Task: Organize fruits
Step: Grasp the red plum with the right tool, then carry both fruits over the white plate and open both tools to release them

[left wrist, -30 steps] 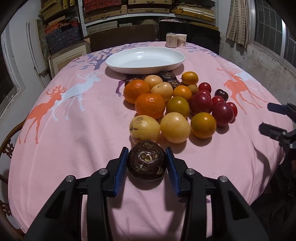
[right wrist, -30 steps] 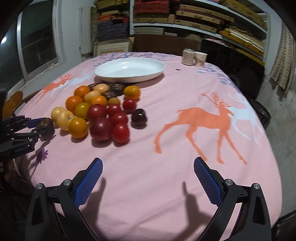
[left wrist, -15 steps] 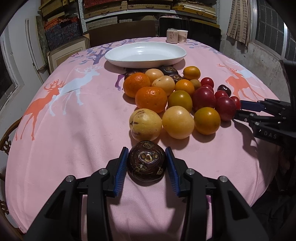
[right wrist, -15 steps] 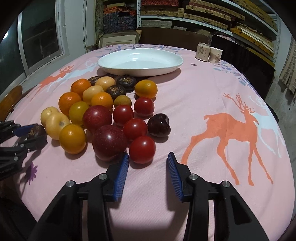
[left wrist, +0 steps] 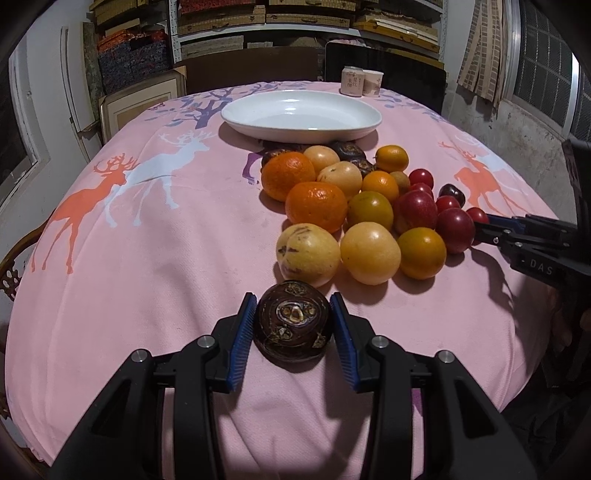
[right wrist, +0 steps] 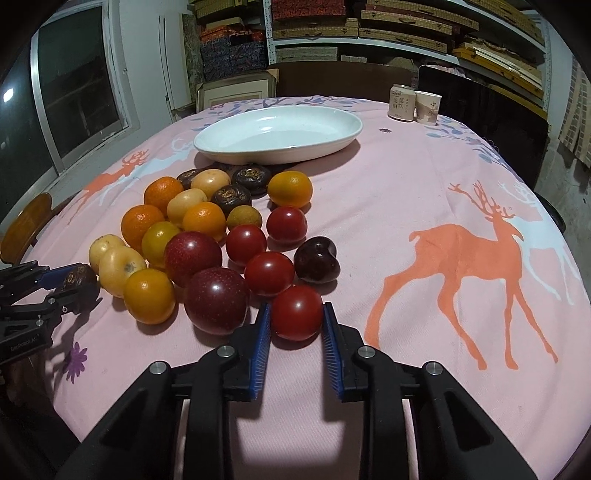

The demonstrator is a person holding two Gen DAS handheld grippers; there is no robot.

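1. Left gripper [left wrist: 293,326] is clamped on a dark brown round fruit [left wrist: 293,326], blue pads pressing both its sides; fruit sits low on the pink tablecloth [left wrist: 166,258], at the near end of the fruit pile.
2. Right gripper [right wrist: 297,319] is clamped on a small red tomato [right wrist: 297,312], pads touching left and right; the tomato is the nearest piece at the pile's front edge, resting on the cloth.
3. Just left of that tomato, touching or nearly touching the left pad: a big dark red plum [right wrist: 217,299] (can't tell if the pad actually contacts it).
4. Behind the tomato: more red tomatoes, and a dark cherry-like fruit [right wrist: 316,259] to the right of them.
5. Further left in the pile: oranges [right wrist: 142,226], yellow round fruits [right wrist: 121,266], more dark brown fruits [right wrist: 231,196] near the plate.
6. White oval plate [right wrist: 332,142] sits behind the pile, nothing in it, its near rim just beside the rearmost fruits.
7. A can [right wrist: 401,102] and a paper cup [right wrist: 427,107] stand side by side at the table's far edge, well apart from the fruit.
8. From the left wrist view, the right gripper [left wrist: 484,227] comes in from the right edge, its tips at the red fruits.
9. Shelves [right wrist: 369,26] of boxes fill the background.
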